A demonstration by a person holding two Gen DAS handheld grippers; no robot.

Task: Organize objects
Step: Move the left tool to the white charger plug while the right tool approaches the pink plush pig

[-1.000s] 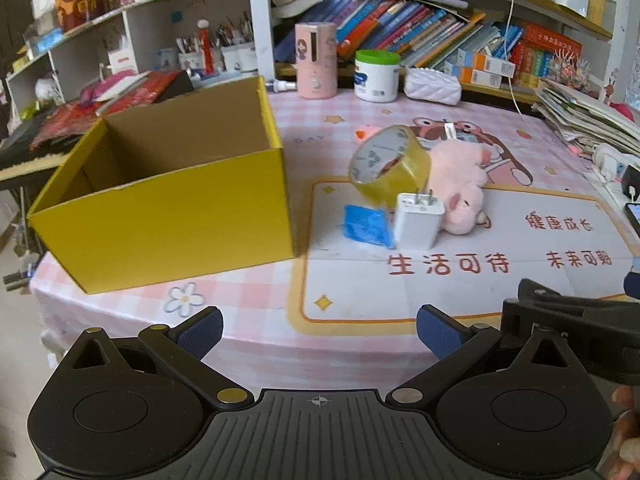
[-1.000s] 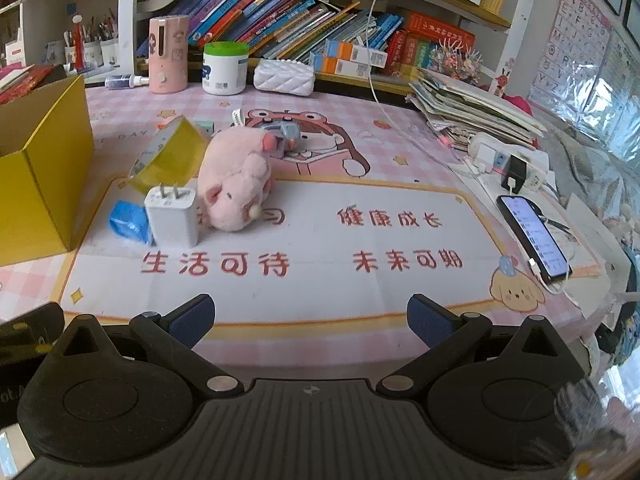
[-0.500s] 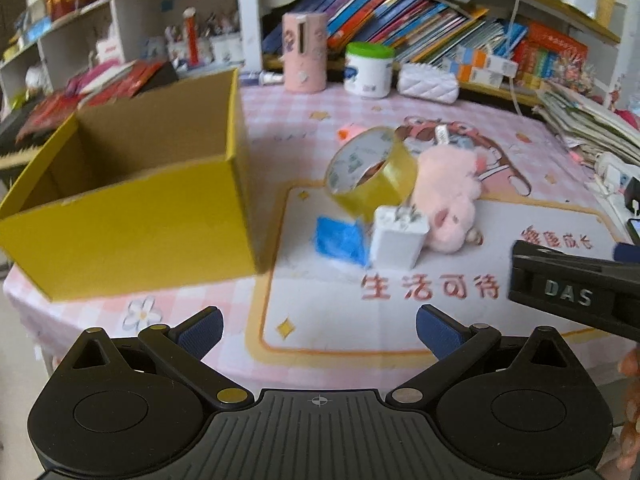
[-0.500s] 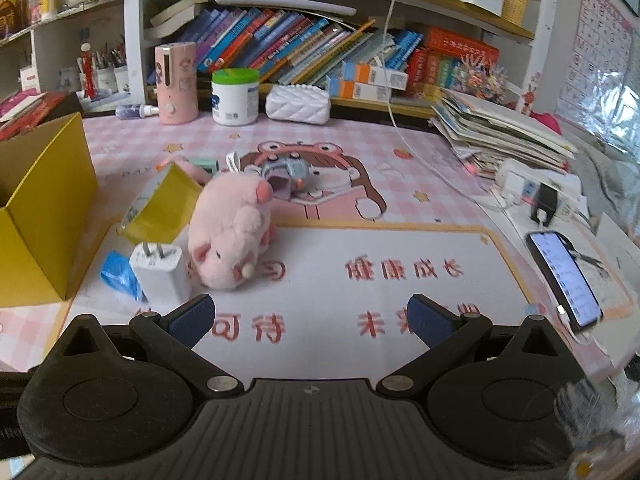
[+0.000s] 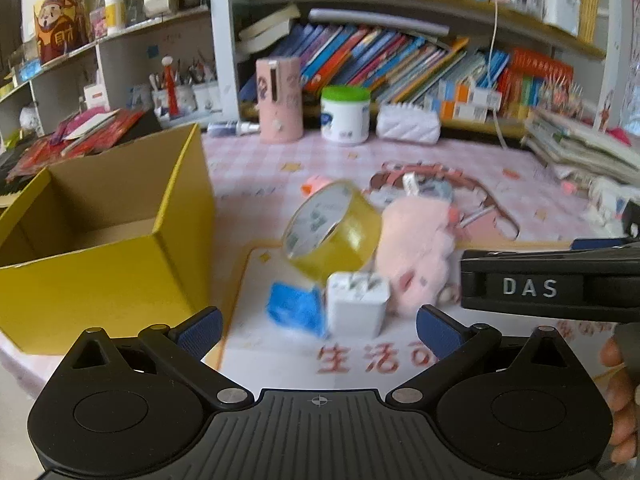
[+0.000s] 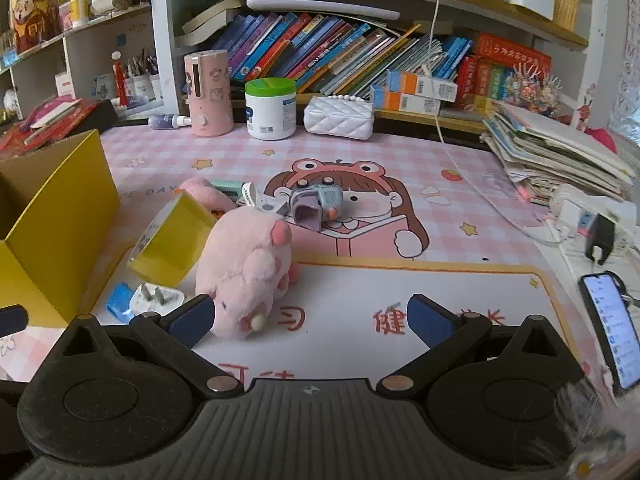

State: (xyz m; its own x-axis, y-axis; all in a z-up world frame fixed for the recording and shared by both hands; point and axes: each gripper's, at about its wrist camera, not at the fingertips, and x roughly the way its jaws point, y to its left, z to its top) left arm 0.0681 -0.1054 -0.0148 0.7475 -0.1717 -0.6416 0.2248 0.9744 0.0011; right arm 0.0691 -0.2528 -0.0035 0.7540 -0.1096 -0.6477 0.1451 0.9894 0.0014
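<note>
An open yellow cardboard box (image 5: 104,240) stands at the table's left, also in the right wrist view (image 6: 48,216). Right of it lie a yellow tape roll (image 5: 332,232), a white charger plug (image 5: 358,304), a blue packet (image 5: 294,306) and a pink plush pig (image 6: 248,268). A small grey toy camera (image 6: 318,204) lies behind the pig. My left gripper (image 5: 318,330) is open and empty, just short of the charger. My right gripper (image 6: 308,320) is open and empty, its left finger beside the pig.
A pink canister (image 6: 208,92), a white jar with green lid (image 6: 271,109) and a white quilted pouch (image 6: 338,117) stand at the back below bookshelves. Stacked papers (image 6: 556,148), a power strip (image 6: 580,216) and a phone (image 6: 610,328) lie at the right.
Both grippers have moved forward toward the cluster of objects, which now appear larger and closer. The right gripper's body now shows beside the left one. Nothing has been taken hold of.
</note>
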